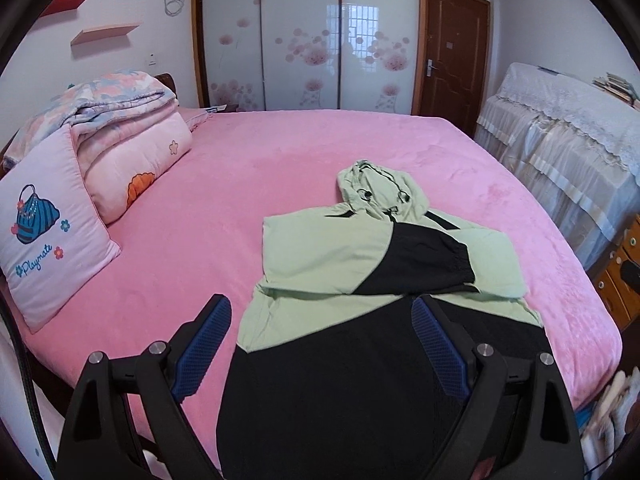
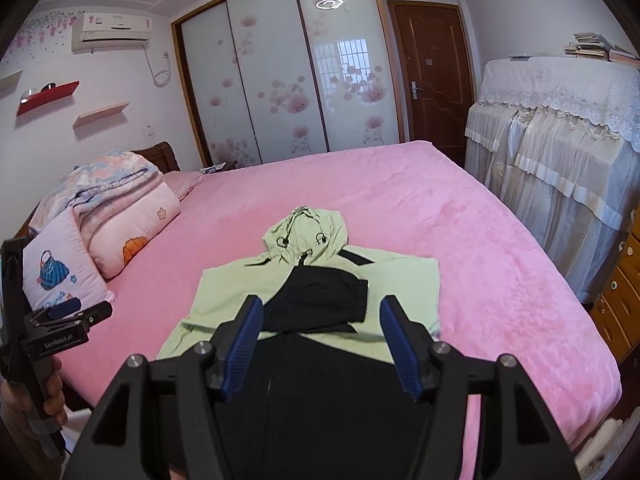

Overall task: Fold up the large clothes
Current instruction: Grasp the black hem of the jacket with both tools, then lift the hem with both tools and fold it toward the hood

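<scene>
Both wrist views look down over the hoodie (image 1: 360, 248) from the bed's (image 2: 500, 240) near edge.

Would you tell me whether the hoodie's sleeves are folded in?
Folded in: both sleeves lie across the hoodie chest.

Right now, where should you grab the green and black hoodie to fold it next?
Probably the black bottom hem of the hoodie, at its two corners, coming from the near edge of the bed. The sleeves already lie folded across the chest and the hood points away, so lifting the hem toward the hood would halve it.
</scene>
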A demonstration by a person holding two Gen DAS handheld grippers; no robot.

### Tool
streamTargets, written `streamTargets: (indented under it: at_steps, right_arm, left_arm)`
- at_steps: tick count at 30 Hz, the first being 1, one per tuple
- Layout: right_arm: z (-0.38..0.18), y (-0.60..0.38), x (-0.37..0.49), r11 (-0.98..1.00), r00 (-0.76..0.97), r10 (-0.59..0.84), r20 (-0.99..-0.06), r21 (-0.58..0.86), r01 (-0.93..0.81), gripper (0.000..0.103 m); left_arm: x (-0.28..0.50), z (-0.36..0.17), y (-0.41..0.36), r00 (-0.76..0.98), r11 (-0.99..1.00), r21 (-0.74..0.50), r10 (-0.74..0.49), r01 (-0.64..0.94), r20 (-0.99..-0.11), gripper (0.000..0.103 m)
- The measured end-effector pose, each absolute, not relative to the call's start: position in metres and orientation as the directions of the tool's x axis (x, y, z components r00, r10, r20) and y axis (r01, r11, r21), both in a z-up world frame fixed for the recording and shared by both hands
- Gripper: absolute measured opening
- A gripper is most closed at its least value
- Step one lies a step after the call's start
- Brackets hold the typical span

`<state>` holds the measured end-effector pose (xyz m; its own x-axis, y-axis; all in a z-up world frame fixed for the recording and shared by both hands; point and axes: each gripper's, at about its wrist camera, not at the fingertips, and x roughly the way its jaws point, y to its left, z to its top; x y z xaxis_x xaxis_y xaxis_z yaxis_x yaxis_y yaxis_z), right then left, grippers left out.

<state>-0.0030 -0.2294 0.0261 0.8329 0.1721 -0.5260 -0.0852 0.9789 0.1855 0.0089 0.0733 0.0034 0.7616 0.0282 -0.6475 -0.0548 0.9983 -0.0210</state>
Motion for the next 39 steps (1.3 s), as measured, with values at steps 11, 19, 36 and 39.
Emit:
streamTargets:
  at_steps: [11, 19, 36, 39]
  right_arm:
    - [-0.081, -0.273, -0.059, 0.985, 0.724, 0.163, -0.67, 0.147, -0.086, 0.061]
    - [-0.155, -0.323, -0.057, 0.99, 0.59, 0.116, -0.799, 0.144, 0.0, 0.061]
    - [-0.253, -0.354, -0.045, 0.961, 0.395, 0.243, -0.886, 0.274, 0.022, 0.061]
    - [-0.255, -0.353, -0.046, 0.956, 0.409, 0.263, -0.874, 0.293, 0.011, 0.061]
  left_arm:
    - [-0.048, -0.098, 0.117, 0.691, 0.999, -0.048, -0.045, 0.015, -0.722, 0.091]
    - [-0.051, -0.197, 0.162, 0.571, 0.992, -0.089, -0.024, -0.087, -0.821, 0.091]
    - [-0.039, -0.256, 0.208, 0.45, 0.973, -0.163, -0.073, -0.164, -0.89, 0.091]
    - [-0.032, -0.27, 0.211, 0.417, 0.972, -0.164, -0.081, -0.167, -0.905, 0.091]
